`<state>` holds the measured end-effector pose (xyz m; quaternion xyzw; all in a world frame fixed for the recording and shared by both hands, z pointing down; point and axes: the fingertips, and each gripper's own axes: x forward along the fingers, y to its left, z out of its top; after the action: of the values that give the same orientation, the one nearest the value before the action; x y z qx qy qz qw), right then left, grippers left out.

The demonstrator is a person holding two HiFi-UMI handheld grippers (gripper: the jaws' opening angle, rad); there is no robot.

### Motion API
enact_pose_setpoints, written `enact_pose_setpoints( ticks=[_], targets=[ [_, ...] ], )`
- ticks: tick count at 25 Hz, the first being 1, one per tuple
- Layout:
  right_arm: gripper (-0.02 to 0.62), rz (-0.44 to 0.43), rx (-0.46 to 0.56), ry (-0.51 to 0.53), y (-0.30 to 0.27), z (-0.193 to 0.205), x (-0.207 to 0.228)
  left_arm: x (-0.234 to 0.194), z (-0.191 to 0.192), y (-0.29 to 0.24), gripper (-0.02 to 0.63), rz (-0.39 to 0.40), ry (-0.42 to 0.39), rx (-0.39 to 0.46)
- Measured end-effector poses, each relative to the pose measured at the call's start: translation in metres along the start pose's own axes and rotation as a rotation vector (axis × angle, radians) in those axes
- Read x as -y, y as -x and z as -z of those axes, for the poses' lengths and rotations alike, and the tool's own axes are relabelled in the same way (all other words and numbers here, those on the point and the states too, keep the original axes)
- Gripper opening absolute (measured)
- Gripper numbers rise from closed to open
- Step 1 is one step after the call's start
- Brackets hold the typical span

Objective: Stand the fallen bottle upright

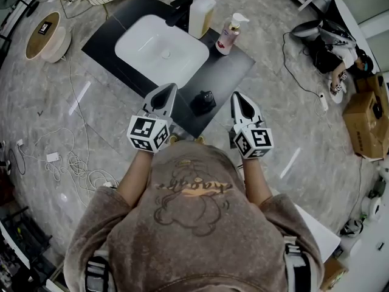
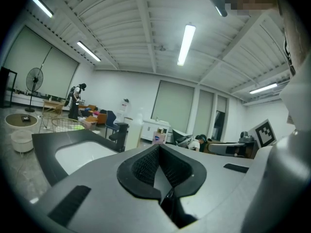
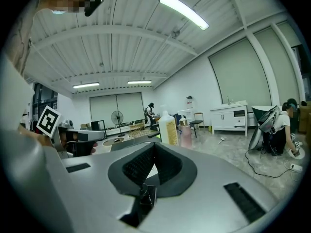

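Note:
Two pump bottles stand upright at the back of the dark counter (image 1: pixel 228 72): a tall pale yellow bottle (image 1: pixel 201 14) (image 3: pixel 168 129) and a shorter pink bottle (image 1: pixel 228 35) (image 3: pixel 186 134). A small black object (image 1: pixel 203 102) rests on the counter near its front edge, between my two grippers. My left gripper (image 1: pixel 171 88) (image 2: pixel 158 149) hovers at the counter's front edge beside the white basin (image 1: pixel 161 50), jaws shut and empty. My right gripper (image 1: pixel 236 96) (image 3: pixel 152 149) hovers to the right of the black object, jaws also shut on nothing.
A black faucet (image 1: pixel 180 11) stands behind the basin. On the marble floor lie white cables (image 1: pixel 73 160), a round wooden-topped tub (image 1: pixel 45 35) at far left, cardboard boxes (image 1: pixel 364 120) at right and a pile of bags (image 1: pixel 328 44).

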<state>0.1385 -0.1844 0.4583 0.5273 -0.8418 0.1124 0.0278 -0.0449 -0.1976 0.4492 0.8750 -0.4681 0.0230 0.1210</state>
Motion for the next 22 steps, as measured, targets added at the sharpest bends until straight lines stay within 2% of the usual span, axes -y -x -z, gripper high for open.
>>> enact_pose_setpoints(
  ticks=[22],
  targets=[
    [-0.002, -0.021, -0.034, 0.002, -0.0089, 0.0085, 0.0012, -0.0009, 0.0081, -0.0059, 0.008, 0.007, 0.006, -0.029]
  ],
)
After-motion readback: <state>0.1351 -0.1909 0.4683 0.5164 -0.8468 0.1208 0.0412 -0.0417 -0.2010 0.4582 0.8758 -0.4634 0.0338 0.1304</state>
